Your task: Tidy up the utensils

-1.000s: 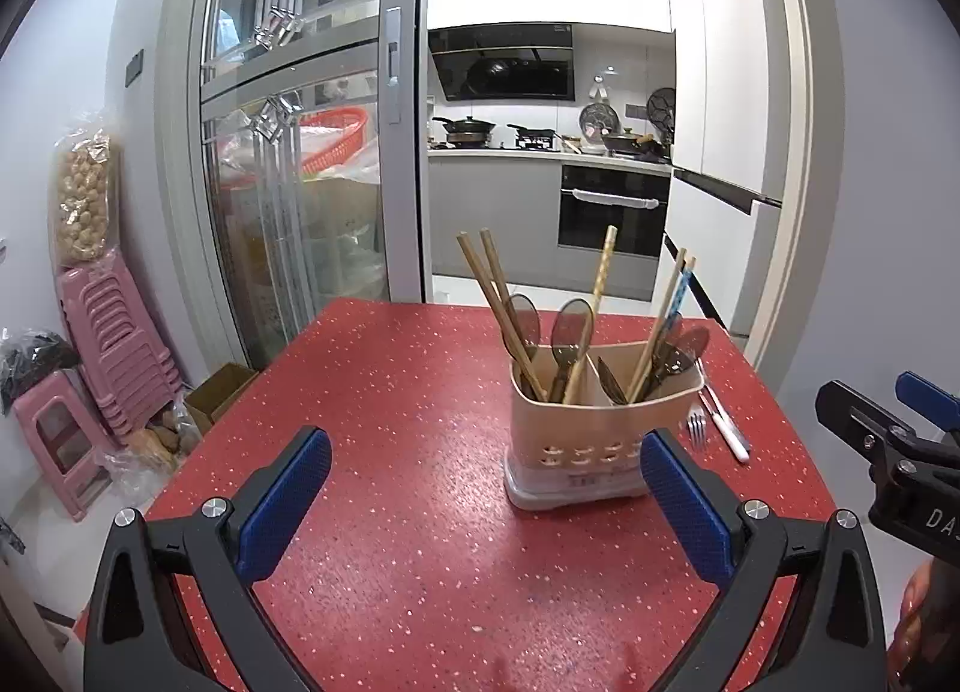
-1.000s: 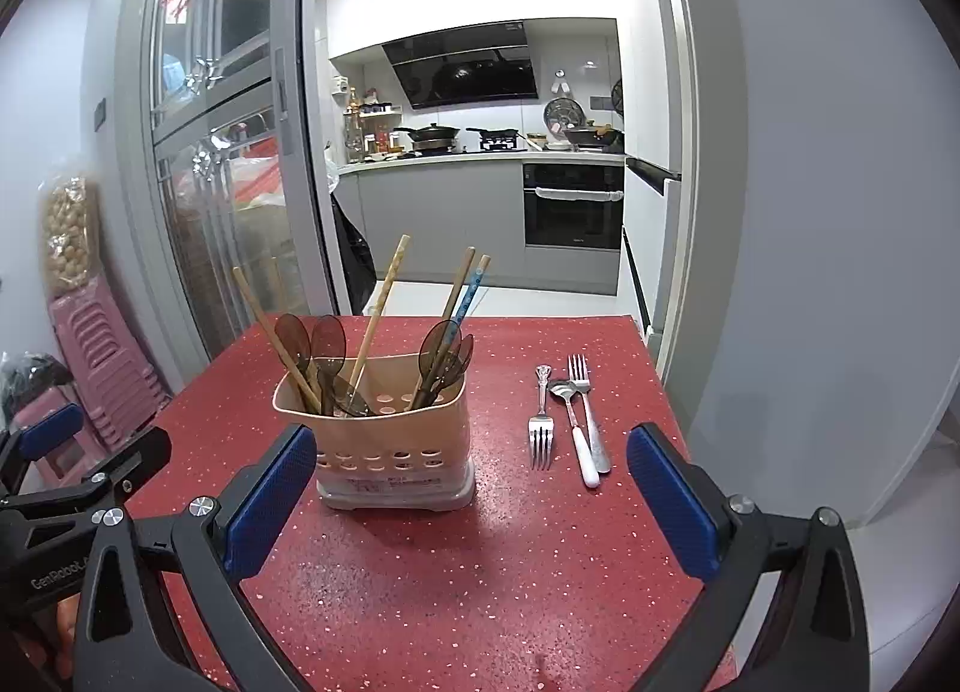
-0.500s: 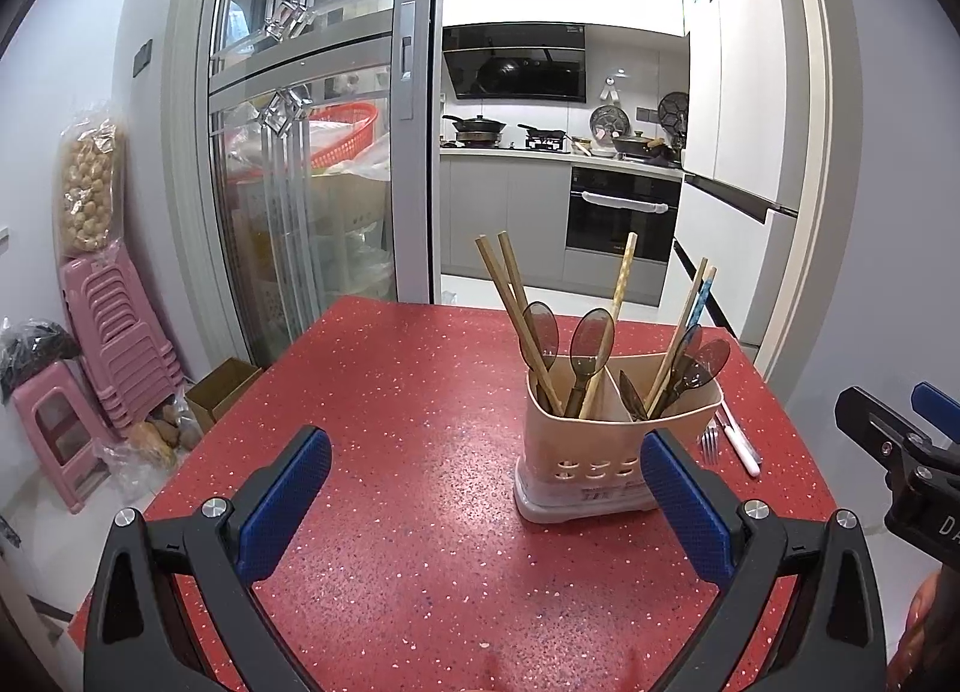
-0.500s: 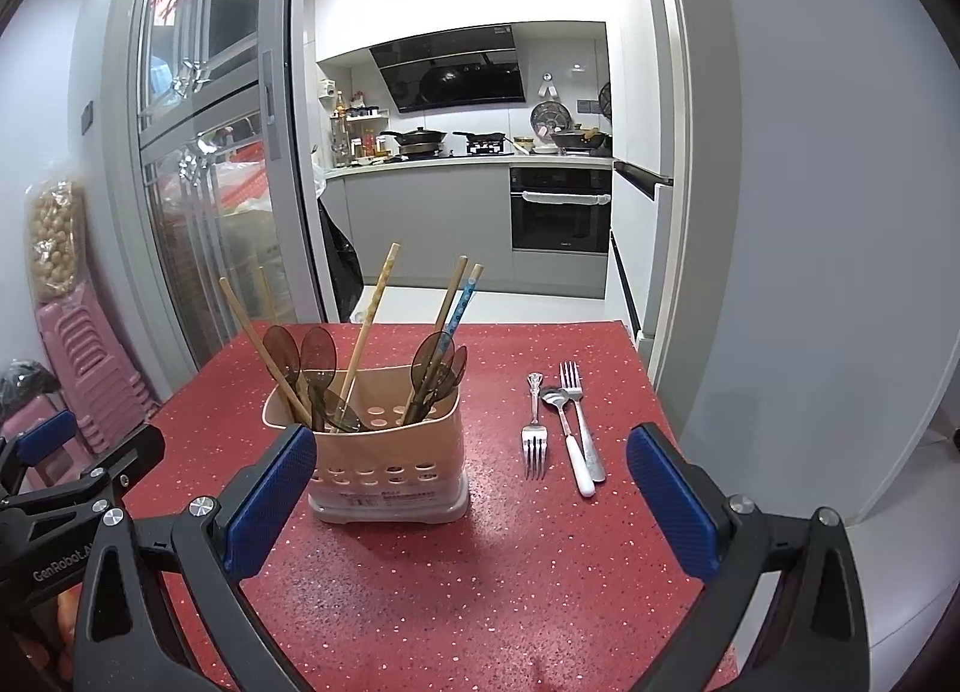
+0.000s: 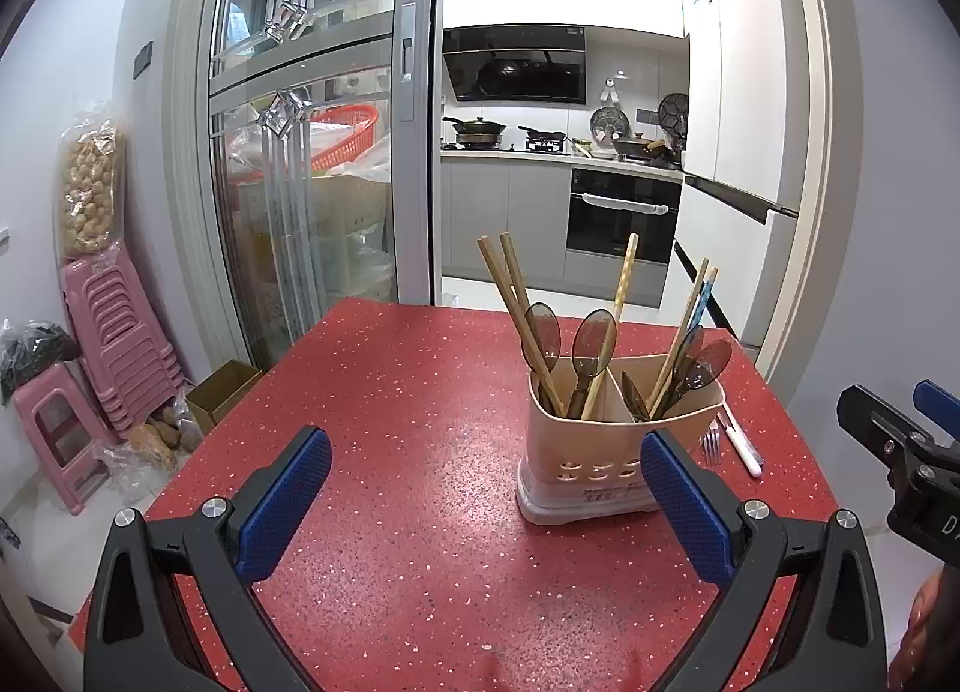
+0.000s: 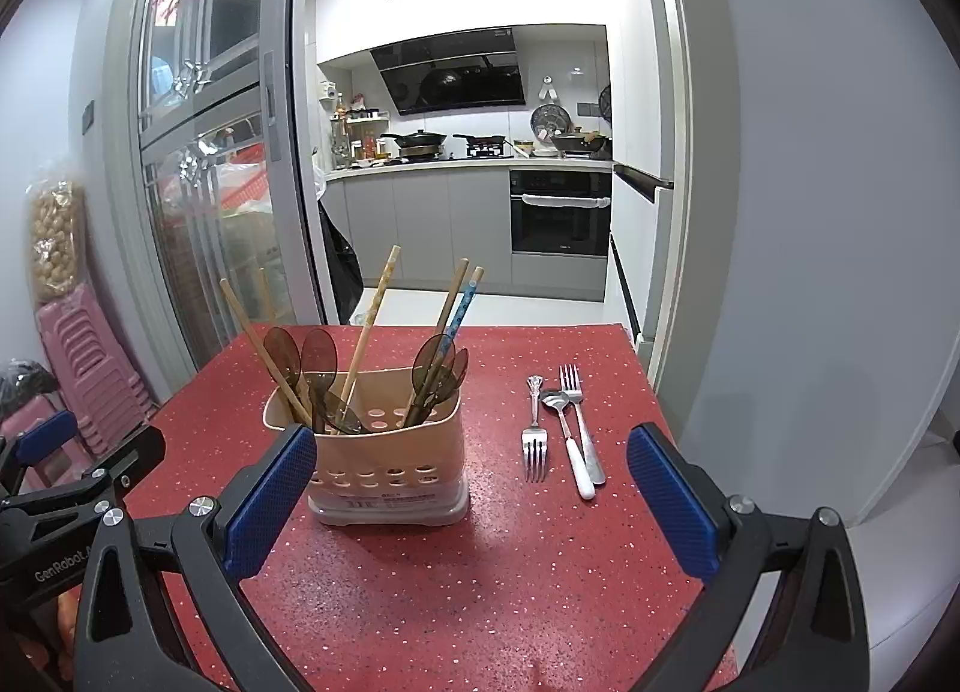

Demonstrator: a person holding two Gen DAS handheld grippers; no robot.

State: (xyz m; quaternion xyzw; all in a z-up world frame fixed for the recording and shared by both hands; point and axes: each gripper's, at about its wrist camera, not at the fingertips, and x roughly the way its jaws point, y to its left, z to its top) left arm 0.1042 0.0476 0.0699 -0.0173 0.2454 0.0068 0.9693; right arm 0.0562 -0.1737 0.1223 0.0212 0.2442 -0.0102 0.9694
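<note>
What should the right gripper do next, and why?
Probably reach the right gripper toward the fork lying on the red table. Both grippers are open and empty, and two forks and a spoon remain outside the utensil holder.

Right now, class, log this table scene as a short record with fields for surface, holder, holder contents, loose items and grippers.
surface: red speckled table
holder: beige caddy, upright, two compartments
holder contents: chopsticks and brown translucent spoons
loose items: two forks and a white-handled spoon, right of the caddy
left gripper: open, empty
right gripper: open, empty
</note>
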